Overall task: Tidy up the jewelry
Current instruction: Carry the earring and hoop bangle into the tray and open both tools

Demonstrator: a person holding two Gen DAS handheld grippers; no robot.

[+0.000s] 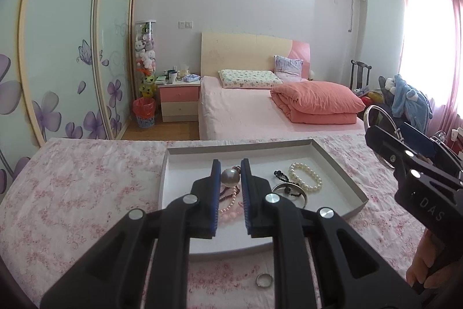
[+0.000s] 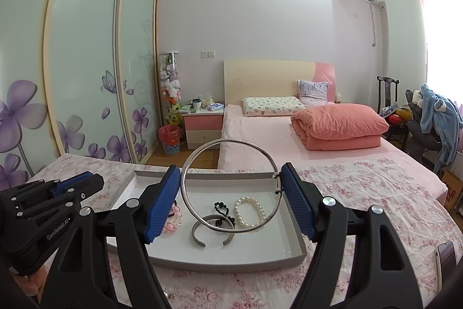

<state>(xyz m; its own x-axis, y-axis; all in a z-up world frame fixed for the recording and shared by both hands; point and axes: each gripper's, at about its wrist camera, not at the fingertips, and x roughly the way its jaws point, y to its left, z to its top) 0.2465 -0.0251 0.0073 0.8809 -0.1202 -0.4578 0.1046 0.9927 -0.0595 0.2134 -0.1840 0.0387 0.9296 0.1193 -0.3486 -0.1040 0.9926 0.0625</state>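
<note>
Right fingers (image 2: 295, 199) clamp the silver hoop (image 2: 228, 184) between them.

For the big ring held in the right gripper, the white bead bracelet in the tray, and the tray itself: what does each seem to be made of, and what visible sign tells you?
Big ring: looks like polished metal, thin, silvery and mirror-bright.
White bead bracelet: pearl or imitation pearl, round cream beads with soft sheen; which one cannot be told.
Tray: probably cardboard, with matte grey walls and folded corners.
</note>
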